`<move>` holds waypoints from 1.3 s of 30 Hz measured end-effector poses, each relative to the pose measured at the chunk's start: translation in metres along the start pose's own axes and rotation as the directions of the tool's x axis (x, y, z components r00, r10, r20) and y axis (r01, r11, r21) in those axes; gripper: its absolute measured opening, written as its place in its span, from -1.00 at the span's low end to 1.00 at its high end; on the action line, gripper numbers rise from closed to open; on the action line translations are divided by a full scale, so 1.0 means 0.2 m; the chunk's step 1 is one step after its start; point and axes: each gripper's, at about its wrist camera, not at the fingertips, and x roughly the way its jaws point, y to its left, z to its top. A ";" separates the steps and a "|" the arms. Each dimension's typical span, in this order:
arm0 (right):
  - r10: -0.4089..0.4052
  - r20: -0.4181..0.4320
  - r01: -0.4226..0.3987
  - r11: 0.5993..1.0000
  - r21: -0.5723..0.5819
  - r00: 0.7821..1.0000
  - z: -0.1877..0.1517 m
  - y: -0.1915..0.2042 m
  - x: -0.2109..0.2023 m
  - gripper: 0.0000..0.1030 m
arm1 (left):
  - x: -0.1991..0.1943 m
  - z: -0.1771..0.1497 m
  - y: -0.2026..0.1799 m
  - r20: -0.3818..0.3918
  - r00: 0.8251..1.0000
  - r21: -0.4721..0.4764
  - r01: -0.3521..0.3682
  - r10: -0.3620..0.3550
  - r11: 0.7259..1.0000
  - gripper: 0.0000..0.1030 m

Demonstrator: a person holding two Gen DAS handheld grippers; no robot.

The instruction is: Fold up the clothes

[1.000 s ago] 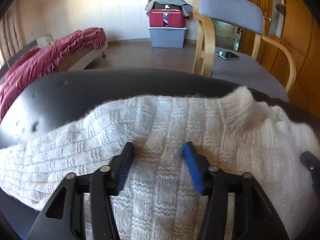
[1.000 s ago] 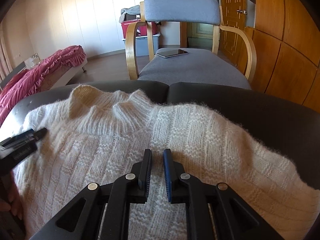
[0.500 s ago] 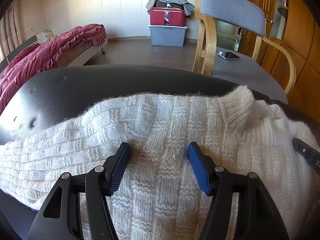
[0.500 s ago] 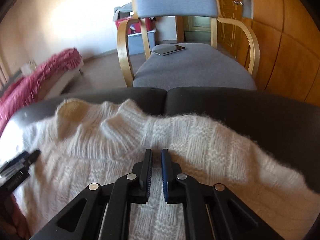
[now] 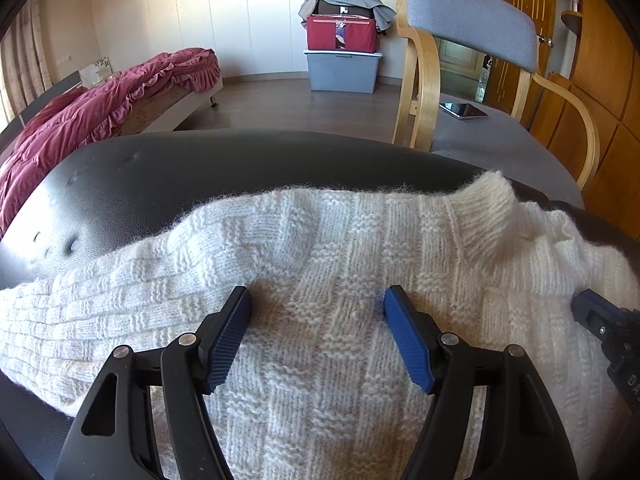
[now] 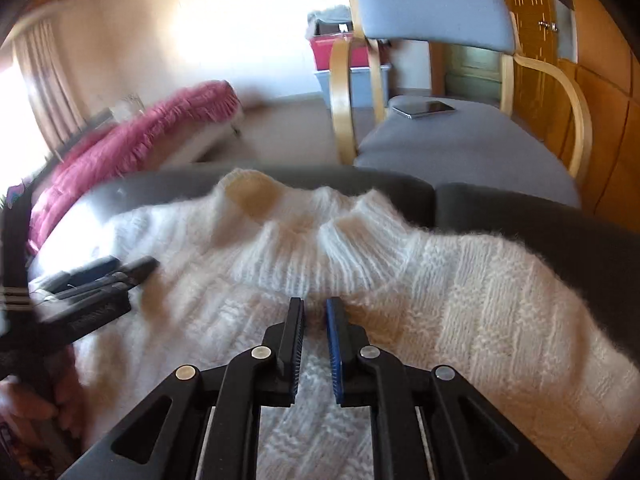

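Note:
A cream knitted sweater (image 5: 340,248) lies spread over a black leather seat back (image 5: 200,168), its ribbed collar (image 5: 484,208) at the upper right. My left gripper (image 5: 316,304) hovers over the sweater's shoulder area, its jaws opening, with only flat knit beneath them and nothing pinched. In the right wrist view the sweater (image 6: 480,280) shows its collar (image 6: 320,240) straight ahead. My right gripper (image 6: 314,308) is shut, its tips just below the collar; I see no fabric caught between the pads. The left gripper (image 6: 148,266) shows at the left there.
A grey armchair with wooden arms (image 5: 472,12) stands behind the seat, with a phone (image 5: 464,111) on its cushion. A bed with a red quilt (image 5: 100,108) is at the left. A red bag on a grey bin (image 5: 342,34) stands by the far wall.
The left jaws have spread wider over the sweater. The right gripper, still shut, has shifted sideways and turned, so the collar now sits right in front of its tips.

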 end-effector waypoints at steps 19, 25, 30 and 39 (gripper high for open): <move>0.044 0.018 -0.042 0.994 -0.103 0.999 0.17 0.43 0.14 -0.78 | -0.01 0.00 0.07 0.010 1.000 -0.062 0.028 -0.027 0.998 0.43; 0.051 -0.011 -0.051 0.999 0.003 0.999 0.21 0.37 0.28 -0.83 | 0.00 0.00 0.05 0.001 1.000 -0.041 0.008 -0.008 0.999 0.48; 0.020 0.010 -0.021 0.999 0.036 1.000 0.21 0.33 0.28 -0.84 | 0.00 0.00 0.04 -0.002 1.000 -0.028 0.004 -0.004 1.000 0.52; 0.001 -0.061 -0.004 0.999 -0.052 0.998 0.20 0.28 0.17 -0.78 | 0.01 0.00 0.04 -0.003 1.000 -0.025 0.000 0.000 1.000 0.54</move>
